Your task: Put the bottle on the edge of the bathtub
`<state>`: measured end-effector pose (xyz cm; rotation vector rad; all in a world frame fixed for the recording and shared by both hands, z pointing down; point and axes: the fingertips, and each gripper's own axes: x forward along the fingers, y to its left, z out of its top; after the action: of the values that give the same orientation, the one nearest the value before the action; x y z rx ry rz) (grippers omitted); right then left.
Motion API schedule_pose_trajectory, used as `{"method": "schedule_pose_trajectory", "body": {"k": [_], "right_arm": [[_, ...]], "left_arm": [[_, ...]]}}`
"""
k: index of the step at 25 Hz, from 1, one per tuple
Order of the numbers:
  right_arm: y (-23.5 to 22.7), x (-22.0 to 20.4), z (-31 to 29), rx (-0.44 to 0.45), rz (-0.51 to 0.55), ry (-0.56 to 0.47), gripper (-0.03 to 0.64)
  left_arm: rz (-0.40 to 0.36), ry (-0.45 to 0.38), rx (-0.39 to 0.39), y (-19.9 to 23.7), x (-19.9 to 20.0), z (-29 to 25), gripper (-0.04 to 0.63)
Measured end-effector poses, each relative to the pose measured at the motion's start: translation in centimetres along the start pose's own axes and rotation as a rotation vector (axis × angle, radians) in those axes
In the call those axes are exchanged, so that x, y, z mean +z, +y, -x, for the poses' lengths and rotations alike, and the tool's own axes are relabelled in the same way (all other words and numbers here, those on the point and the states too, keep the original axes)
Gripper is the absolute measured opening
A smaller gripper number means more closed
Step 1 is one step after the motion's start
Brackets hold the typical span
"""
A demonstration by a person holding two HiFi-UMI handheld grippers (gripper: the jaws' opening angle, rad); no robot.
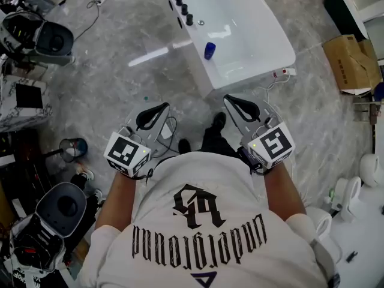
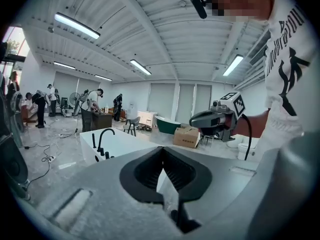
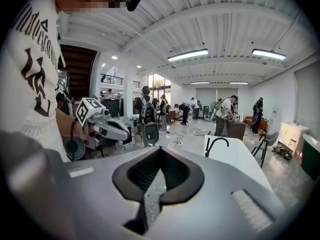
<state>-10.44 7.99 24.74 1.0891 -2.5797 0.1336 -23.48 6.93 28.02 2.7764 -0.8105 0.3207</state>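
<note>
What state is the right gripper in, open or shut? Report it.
Shut: the right gripper shows its jaw tips meeting, nothing between them.

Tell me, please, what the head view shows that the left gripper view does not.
Only the head view: the blue bottle inside the bathtub, and the person's black shoes. Only the left gripper view: ceiling lights and people working in the background. Both: the bathtub, its black faucet, the cardboard box and the right gripper.
</note>
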Motion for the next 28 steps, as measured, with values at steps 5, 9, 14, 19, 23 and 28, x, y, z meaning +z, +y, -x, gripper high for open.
{"method": "schedule_pose_trajectory", "body": {"k": [5, 9, 14, 19, 23, 28], "right_arm": [[1.8, 0.6, 3.4, -0.040, 0.001, 0.000, 0.002], [3.4, 0.9, 5.7, -0.027, 0.012, -0.022, 0.002], [4.4, -1.4, 14.5, 0.002, 0.016, -0.047, 0.002], [5.2, -5.1, 20.3, -0.007, 0.014, -0.026, 0.002], [7.0, -7.5, 26.4, -0.009, -0.005, -0.034, 0.002], [8.8, -10.5, 32.2, -0.023, -0.008, -0.018, 0.002]], "left_arm": [[-0.020, -0.023, -0.042, -3.0, 0.7, 1.4, 0.006], [-0.056, -0.034, -0.071, -6.6, 0.9, 2.3, 0.005], [-0.030, -0.034, -0.039, -15.4, -0.1, 0.8, 0.006], [-0.027, -0.027, -0.014, -20.8, -1.2, -0.3, 0.006], [-0.039, -0.024, -0.003, -26.8, -2.4, -0.9, 0.006], [-0.050, -0.040, -0.014, -32.7, -3.2, -1.1, 0.006]]}}
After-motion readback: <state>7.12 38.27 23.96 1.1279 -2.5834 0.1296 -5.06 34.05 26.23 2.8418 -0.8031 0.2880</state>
